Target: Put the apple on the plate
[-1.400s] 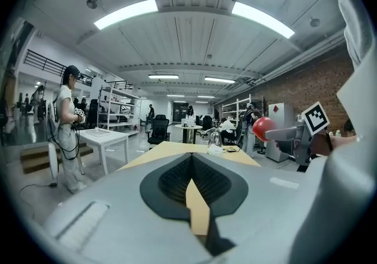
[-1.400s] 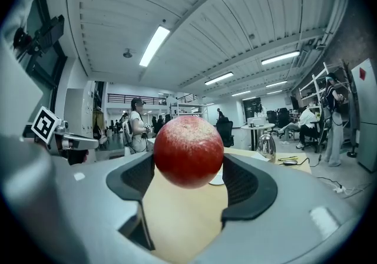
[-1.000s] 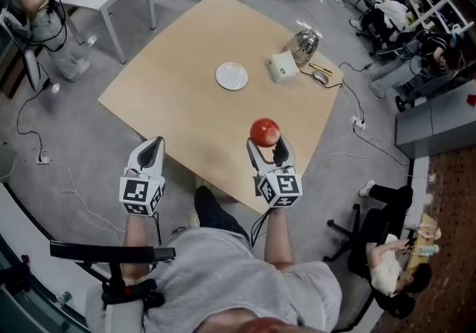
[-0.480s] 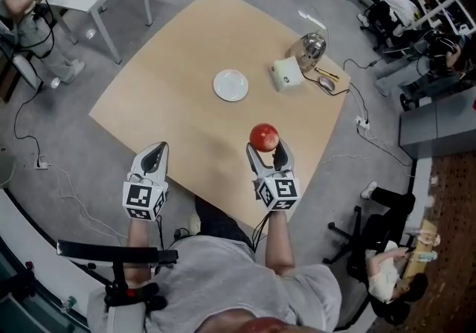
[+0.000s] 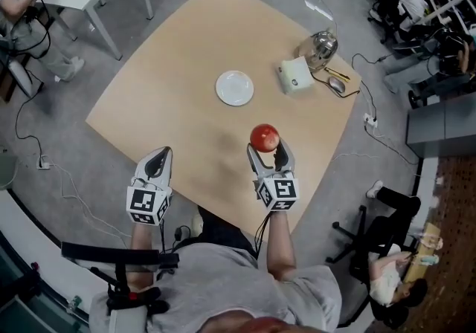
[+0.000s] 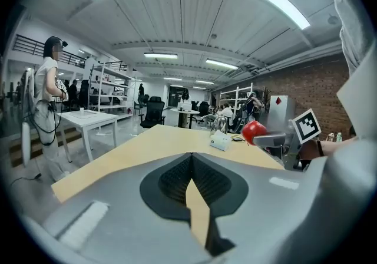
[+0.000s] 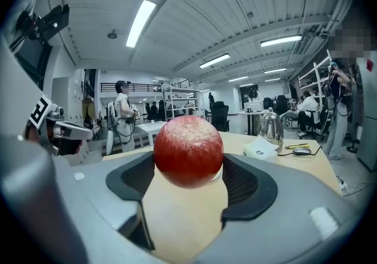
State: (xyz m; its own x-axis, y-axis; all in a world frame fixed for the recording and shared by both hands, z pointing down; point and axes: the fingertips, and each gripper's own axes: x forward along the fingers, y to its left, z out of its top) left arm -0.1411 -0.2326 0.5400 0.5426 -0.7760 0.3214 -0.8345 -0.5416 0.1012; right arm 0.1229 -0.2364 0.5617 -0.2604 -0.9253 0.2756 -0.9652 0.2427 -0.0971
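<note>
Apple (image 5: pixel 265 137): red, round, finely speckled skin; clamped between the jaws of the right gripper (image 5: pixel 269 149), raised above the near part of the table (image 5: pixel 171 64). Plate (image 5: pixel 234 88): small, white, round; flat on the table, well apart from the apple, farther off and slightly left.

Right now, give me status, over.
Right gripper shut on apple, above table, near edge. Left gripper shut, empty. Plate bare, farther ahead; nothing between.
</note>
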